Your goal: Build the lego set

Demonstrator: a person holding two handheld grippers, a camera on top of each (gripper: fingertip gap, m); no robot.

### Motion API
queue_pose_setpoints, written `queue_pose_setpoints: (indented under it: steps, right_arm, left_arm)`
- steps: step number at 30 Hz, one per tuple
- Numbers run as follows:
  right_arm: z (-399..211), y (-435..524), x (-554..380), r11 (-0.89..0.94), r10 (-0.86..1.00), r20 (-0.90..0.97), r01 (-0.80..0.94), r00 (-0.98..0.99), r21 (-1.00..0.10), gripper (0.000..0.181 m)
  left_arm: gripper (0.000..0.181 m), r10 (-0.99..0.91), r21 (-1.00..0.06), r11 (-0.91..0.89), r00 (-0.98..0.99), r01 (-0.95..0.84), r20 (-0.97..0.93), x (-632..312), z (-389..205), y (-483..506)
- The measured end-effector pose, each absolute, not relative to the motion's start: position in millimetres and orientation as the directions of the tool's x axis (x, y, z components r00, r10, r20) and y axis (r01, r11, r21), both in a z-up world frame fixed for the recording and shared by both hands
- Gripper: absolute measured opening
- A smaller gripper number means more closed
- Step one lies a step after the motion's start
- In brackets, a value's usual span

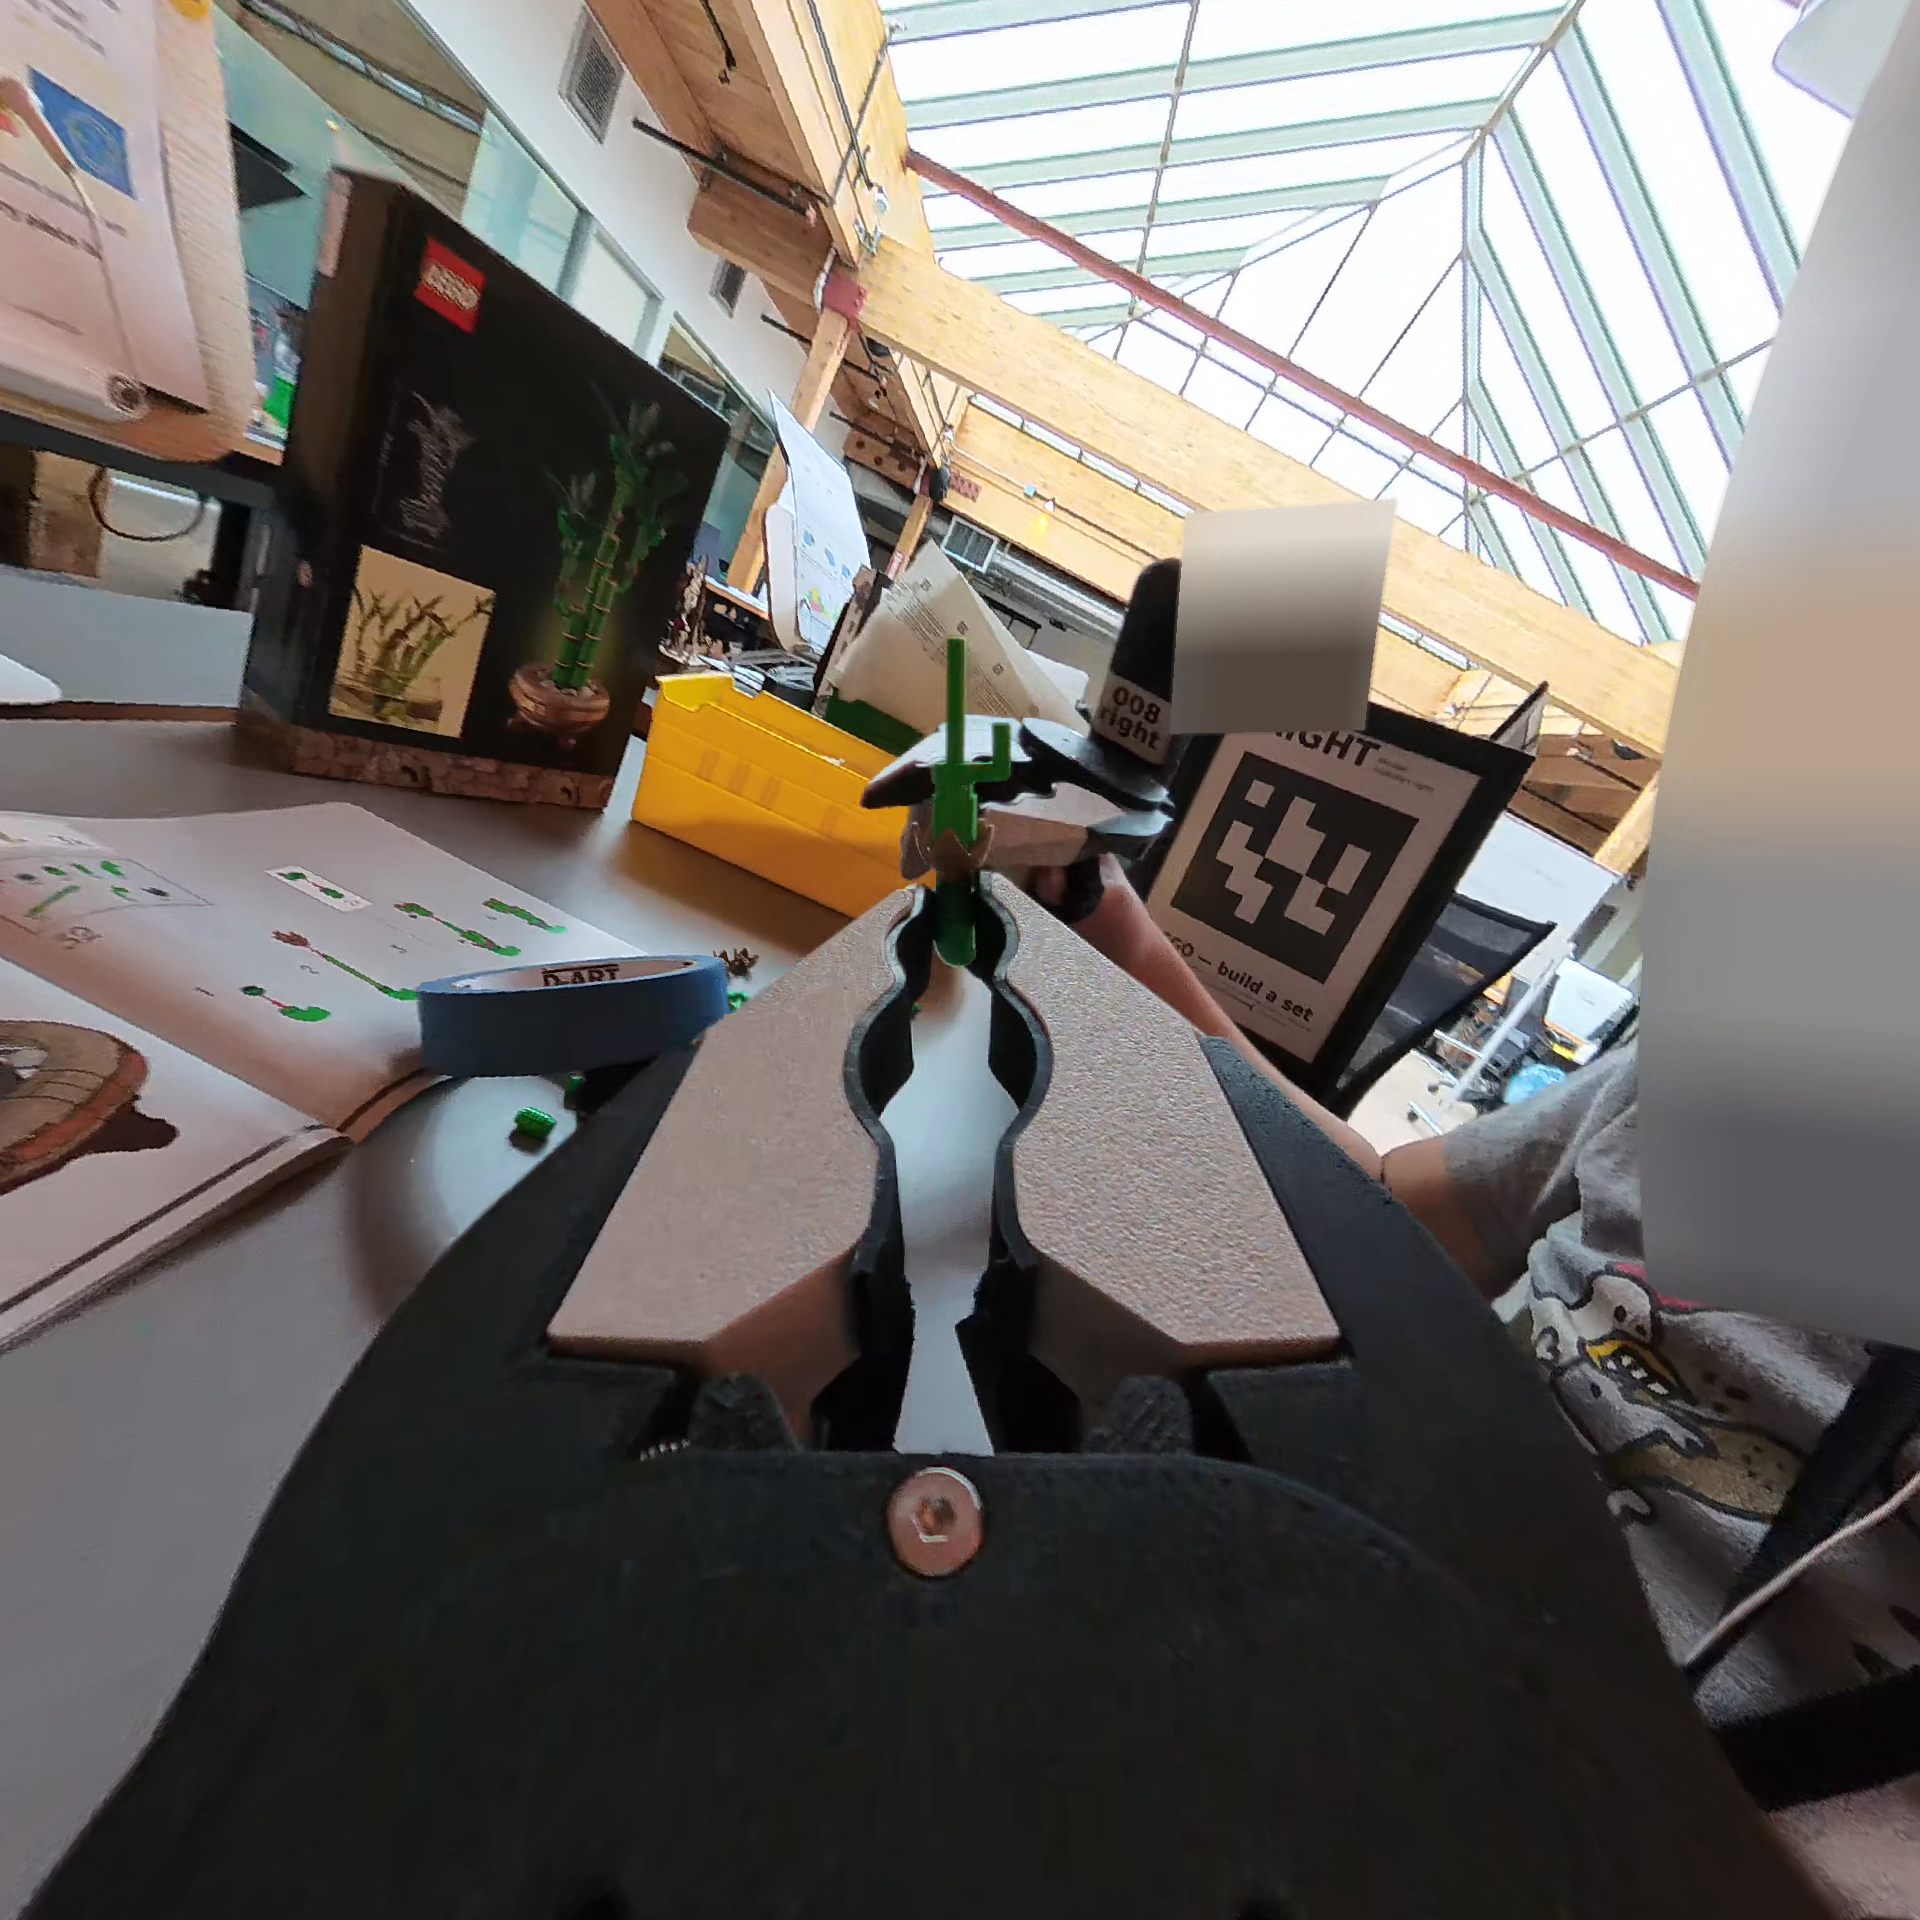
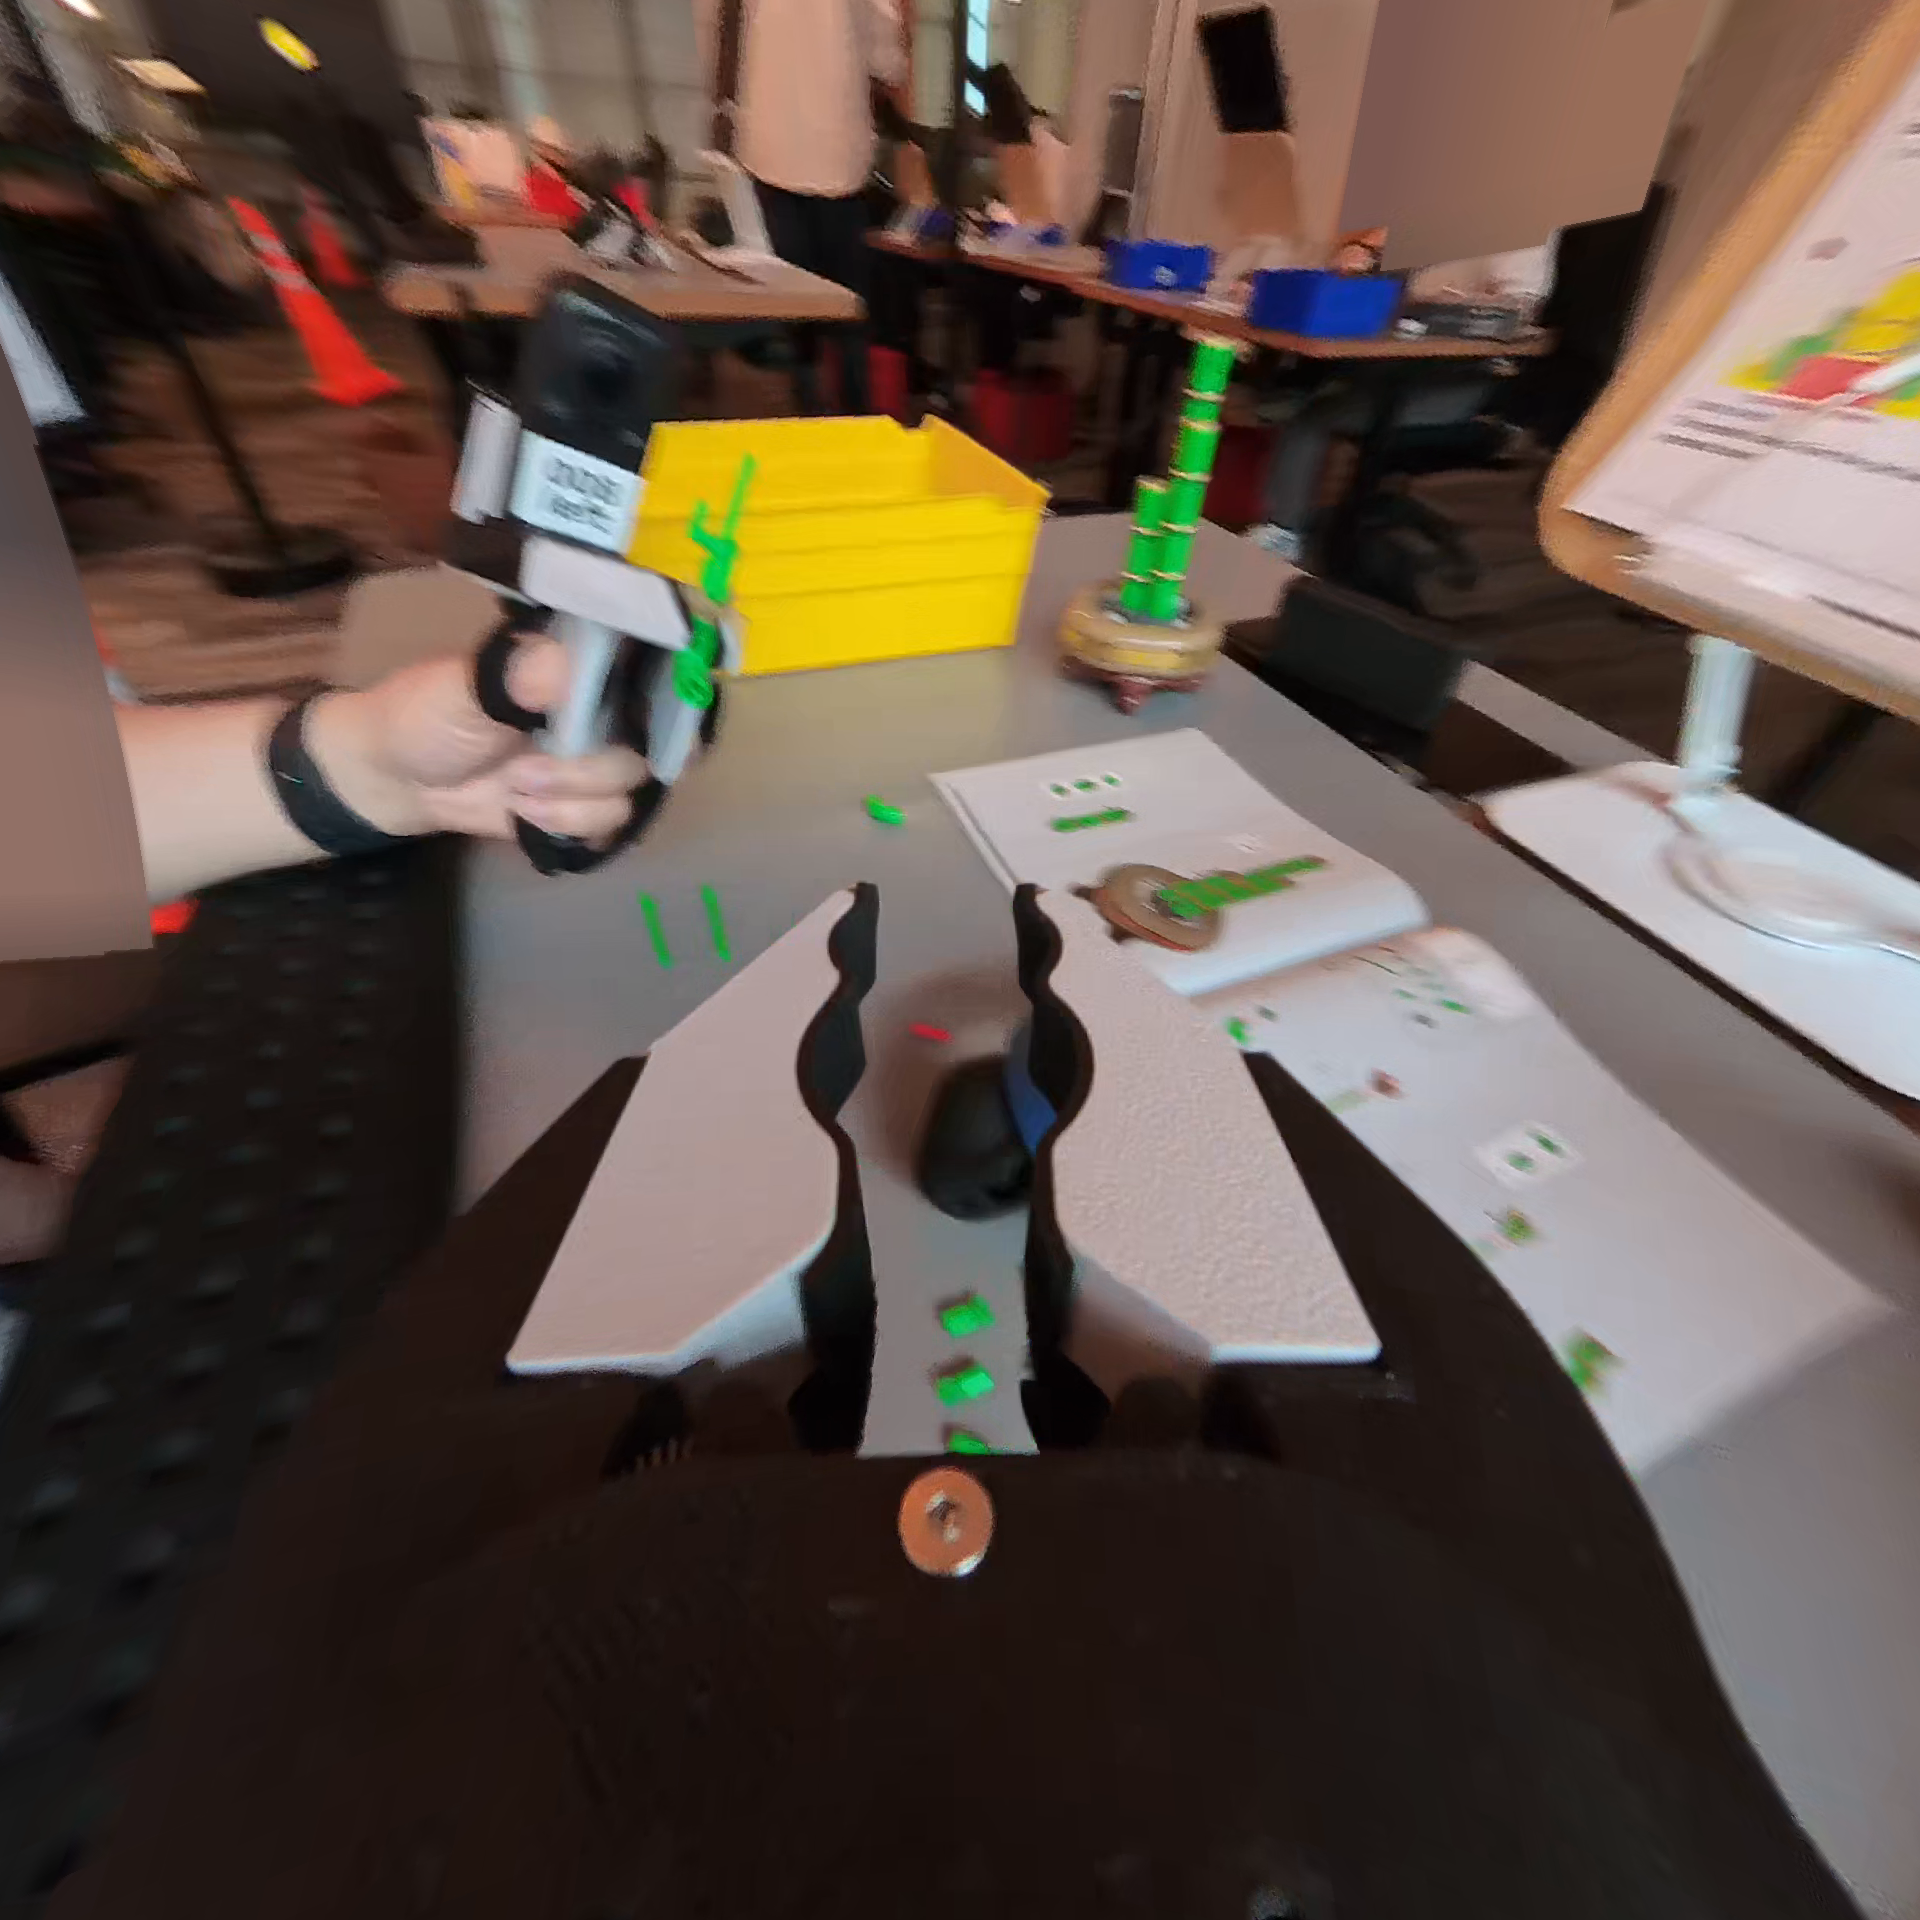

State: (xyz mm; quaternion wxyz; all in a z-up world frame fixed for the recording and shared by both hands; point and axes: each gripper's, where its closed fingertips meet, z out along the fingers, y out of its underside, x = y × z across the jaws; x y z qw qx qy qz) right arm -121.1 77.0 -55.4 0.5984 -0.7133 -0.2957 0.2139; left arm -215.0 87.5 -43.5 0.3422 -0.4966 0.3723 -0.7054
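Note:
My left gripper [image 1: 954, 896] is shut on the lower end of a thin green stem piece [image 1: 956, 769] and holds it upright above the table. The stem has a short side branch. The right wrist view shows the same gripper [image 2: 704, 665] and stem [image 2: 717, 551] at upper left, held in a hand. My right gripper [image 2: 943, 906] is open and empty, low over the table. In the left wrist view it sits just behind the stem [image 1: 971, 810]. A partly built green bamboo model [image 2: 1169, 520] stands on a round brown base.
A yellow bin [image 2: 862, 540] stands behind the left gripper. An open instruction booklet [image 2: 1195, 831] lies to the right. Loose green pieces [image 2: 961, 1320] and two green rods [image 2: 681, 925] lie on the grey table. A blue tape roll [image 1: 571, 1008] and the set's box [image 1: 468, 520] stand left. My hands' fingertips stand some 10 centimeters from each other.

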Motion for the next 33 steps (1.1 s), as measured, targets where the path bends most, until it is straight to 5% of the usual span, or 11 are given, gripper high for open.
queue_pose_setpoints:
  steps: [9, 17, 33]
  right_arm:
    - [-67, 37, -26, -0.283, 0.484, 0.266, 0.436, 0.834, -0.854, 0.027]
    - [-116, -33, 72, -0.57, 0.221, 0.206, 0.298, 0.953, -0.766, 0.019]
    - [-186, -44, 71, -0.651, 0.393, 0.185, 0.415, 0.901, -0.635, 0.02]
  left_arm:
    - [0.005, -0.857, -0.848, -0.5, -0.242, 0.174, 0.456, -226, -37, 101]
    - [0.005, -0.845, -0.85, -0.507, -0.279, 0.143, 0.457, -221, -37, 90]
    - [0.004, -0.827, -0.85, -0.52, -0.295, 0.083, 0.478, -214, -47, 84]
